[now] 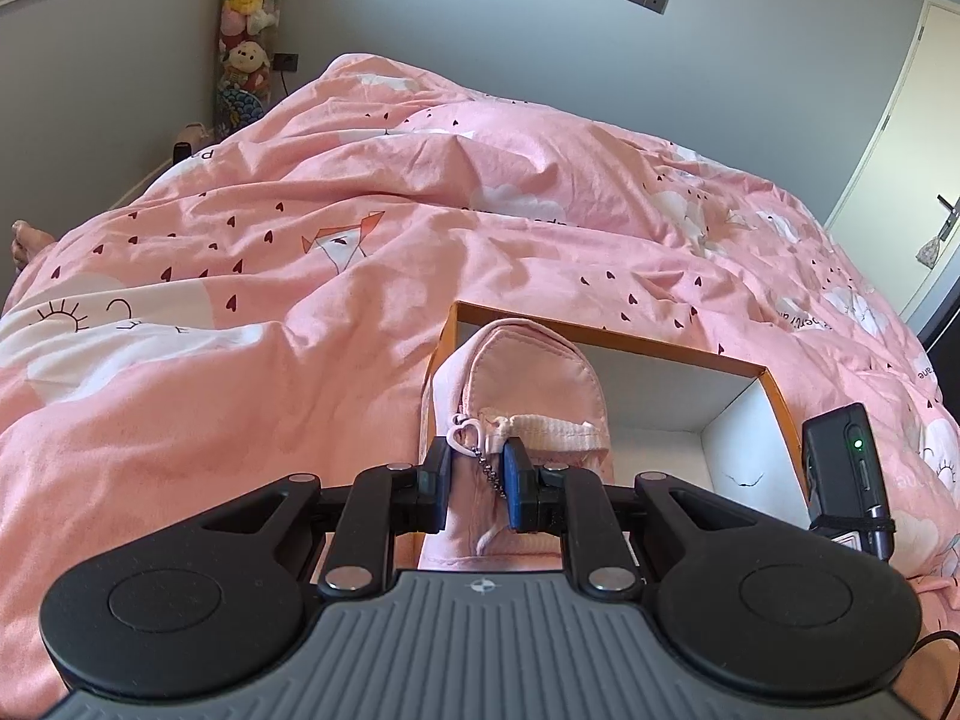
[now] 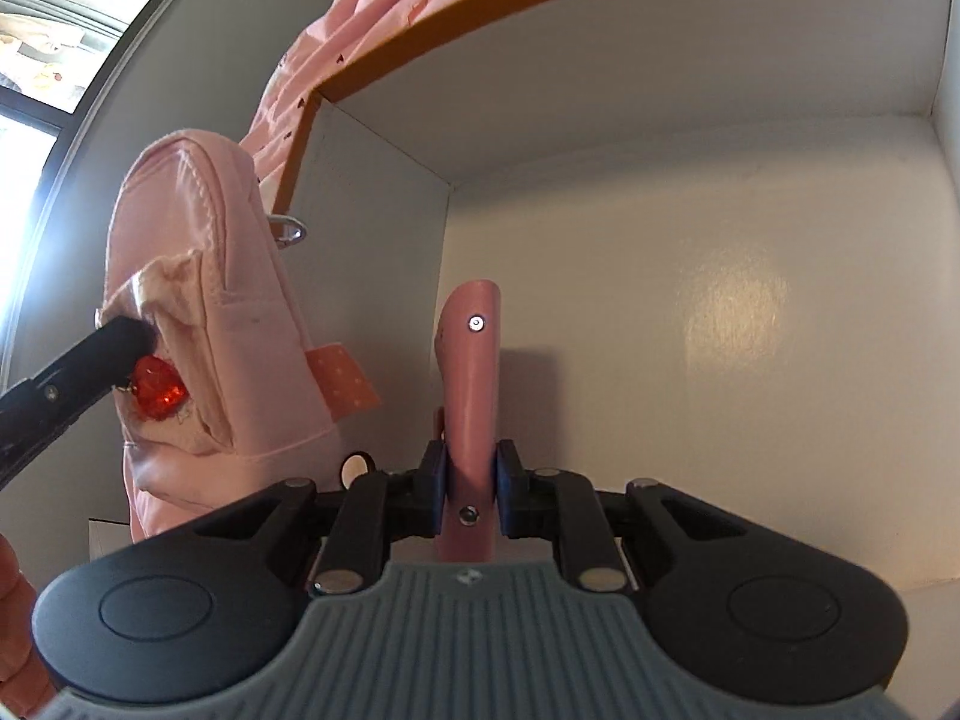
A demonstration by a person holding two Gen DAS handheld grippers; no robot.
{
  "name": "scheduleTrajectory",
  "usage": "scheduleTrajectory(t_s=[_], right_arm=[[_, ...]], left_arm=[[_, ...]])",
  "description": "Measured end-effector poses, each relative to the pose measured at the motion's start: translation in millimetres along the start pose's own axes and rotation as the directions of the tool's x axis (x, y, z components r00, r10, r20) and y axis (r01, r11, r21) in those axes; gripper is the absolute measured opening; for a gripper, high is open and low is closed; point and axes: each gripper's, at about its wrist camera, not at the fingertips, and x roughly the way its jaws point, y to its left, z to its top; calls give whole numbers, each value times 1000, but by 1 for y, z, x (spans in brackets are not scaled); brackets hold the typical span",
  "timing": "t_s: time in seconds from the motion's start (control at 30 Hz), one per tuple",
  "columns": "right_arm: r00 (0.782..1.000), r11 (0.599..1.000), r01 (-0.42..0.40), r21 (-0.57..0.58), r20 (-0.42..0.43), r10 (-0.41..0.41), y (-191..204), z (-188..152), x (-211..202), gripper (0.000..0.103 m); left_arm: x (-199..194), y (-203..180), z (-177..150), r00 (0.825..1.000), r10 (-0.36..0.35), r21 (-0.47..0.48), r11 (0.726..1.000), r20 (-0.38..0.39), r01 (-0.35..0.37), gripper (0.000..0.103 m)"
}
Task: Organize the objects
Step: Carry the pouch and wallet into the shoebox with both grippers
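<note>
The left hand-held gripper (image 1: 477, 483) pinched the soft, floppy pink pouch (image 1: 528, 384) at its zipper end over the box (image 1: 750, 414), while the right hand-held gripper (image 2: 471, 483) clamped a stiff pink case (image 2: 471, 372) inside.

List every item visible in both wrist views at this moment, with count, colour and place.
Soft pink fabric zip pouch: one, pink, over the box's left end, held by the left gripper.
Orange-rimmed white cardboard box: one, open, on the duvet.
Flat pink rigid object with small rivets: one, pink, inside the box, held upright.
Pink patterned duvet: one, covering the bed.
Column of plush toys: several, mixed colours, far corner.
Left gripper: black, fingers closed on the pouch.
Right gripper: black, fingers closed on the flat object.
</note>
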Motion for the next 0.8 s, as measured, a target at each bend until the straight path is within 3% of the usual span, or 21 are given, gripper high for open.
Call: scheduleTrajectory(t_s=[0.13, 0.27, 0.43, 0.53, 0.57, 0.63, 0.67, 0.7, 0.8], right_arm=[[997, 1000, 25, 13, -73, -24, -1, 2, 15, 20], [977, 980, 183, -84, -97, -191, 16, 4, 22, 30], [948, 945, 266, -192, -128, -292, 33, 6, 34, 35], [939, 935, 274, -227, -147, -311, 41, 8, 42, 39], [938, 931, 271, -243, -149, -312, 45, 8, 45, 38], [945, 933, 235, -271, -161, -285, 50, 7, 50, 18], [949, 938, 205, -278, -177, -260, 52, 7, 54, 15], [953, 942, 172, -287, -192, -233, 54, 5, 58, 14], [951, 912, 186, -366, -167, -261, 66, -3, 63, 13]], left_arm=[[6, 5, 3, 1000, -24, -23, 999, -1, 24, 20], [12, 5, 4, 999, -47, -22, 999, 1, 47, 20], [14, 5, 4, 997, -78, -17, 997, -4, 78, 20], [15, 9, 3, 995, -100, -36, 994, -14, 100, 20], [16, 10, 3, 994, -108, -42, 993, -17, 107, 20], [17, 11, 2, 993, -119, -51, 992, -22, 118, 20], [17, 11, 2, 992, -123, -52, 991, -26, 122, 20], [18, 12, 2, 992, -125, -52, 991, -29, 123, 20], [21, 12, 1, 991, -125, -49, 991, -43, 123, 20]])
